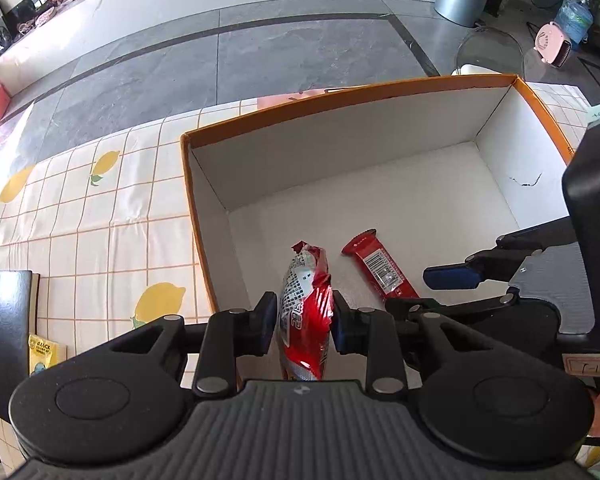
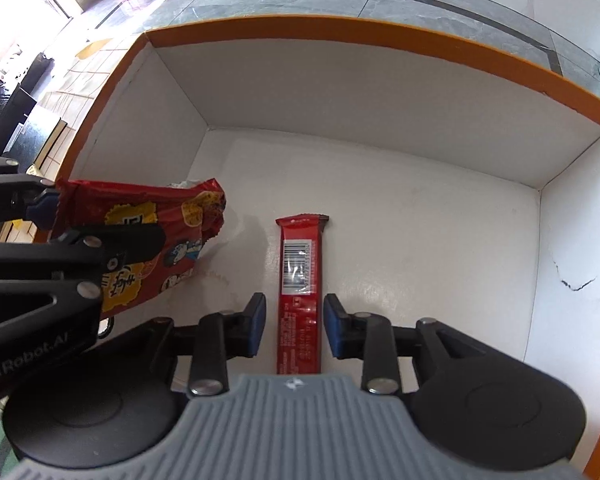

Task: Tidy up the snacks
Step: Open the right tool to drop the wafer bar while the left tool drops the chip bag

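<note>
"...en Robot.AI" is showing in white letters along the black arm of the left gripper [image 2: 48,216], and a small tag reading "T-15" is sticking to the right gripper [image 1: 432,292] body. A yellow packet [image 1: 44,350] outside the box, on the lemon-print tablecloth [image 1: 100,216], is reading "G.LUCK".

The left gripper is pinching a crinkly red foil snack bag [image 1: 306,312] between its blue pads, holding it just above the white floor of the orange-rimmed cardboard box [image 1: 340,94]. The bag is carrying yellow panels, cartoon faces and printed characters too distorted to read; its other face is white with dense small print.

A slim red snack bar [image 2: 300,280] is lying flat on the box floor beside the bag, barcode side up. The right gripper is standing spread, its blue pads flanking the bar's near end with a gap on each side.

The box's right inner wall is showing a thin dark crack [image 2: 576,280].
</note>
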`<state>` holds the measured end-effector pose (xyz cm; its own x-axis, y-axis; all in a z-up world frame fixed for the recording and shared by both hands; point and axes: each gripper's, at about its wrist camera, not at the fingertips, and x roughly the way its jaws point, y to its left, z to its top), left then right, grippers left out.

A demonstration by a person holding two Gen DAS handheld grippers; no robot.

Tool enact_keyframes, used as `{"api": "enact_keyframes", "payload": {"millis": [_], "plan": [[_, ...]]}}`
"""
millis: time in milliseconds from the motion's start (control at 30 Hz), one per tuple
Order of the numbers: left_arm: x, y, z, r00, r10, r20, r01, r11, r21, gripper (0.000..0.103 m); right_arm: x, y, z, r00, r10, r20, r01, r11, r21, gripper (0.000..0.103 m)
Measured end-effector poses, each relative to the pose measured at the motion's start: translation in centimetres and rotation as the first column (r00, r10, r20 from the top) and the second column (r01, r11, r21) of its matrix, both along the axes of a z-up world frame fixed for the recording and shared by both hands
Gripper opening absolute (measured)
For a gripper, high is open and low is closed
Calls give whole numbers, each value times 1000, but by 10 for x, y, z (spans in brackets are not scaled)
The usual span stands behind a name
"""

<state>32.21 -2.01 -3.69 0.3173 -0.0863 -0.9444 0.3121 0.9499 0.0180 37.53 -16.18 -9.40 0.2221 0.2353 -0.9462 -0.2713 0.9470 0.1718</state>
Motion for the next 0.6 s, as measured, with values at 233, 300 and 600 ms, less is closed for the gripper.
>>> {"api": "enact_keyframes", "payload": {"millis": [233,300,600], "plan": [[-12,5,19,1000,12,19,-11,998,-57,53,-16,3,23,999,1,48,1,999,-37,45],[-17,3,26,1000,5,30,-4,998,-56,53,-22,2,31,998,-1,60,4,999,-47,46],[-55,-8,66,995,-43,93,47,998,-41,53,-55,-12,72,993,-36,113,43,997,-59,46]]}}
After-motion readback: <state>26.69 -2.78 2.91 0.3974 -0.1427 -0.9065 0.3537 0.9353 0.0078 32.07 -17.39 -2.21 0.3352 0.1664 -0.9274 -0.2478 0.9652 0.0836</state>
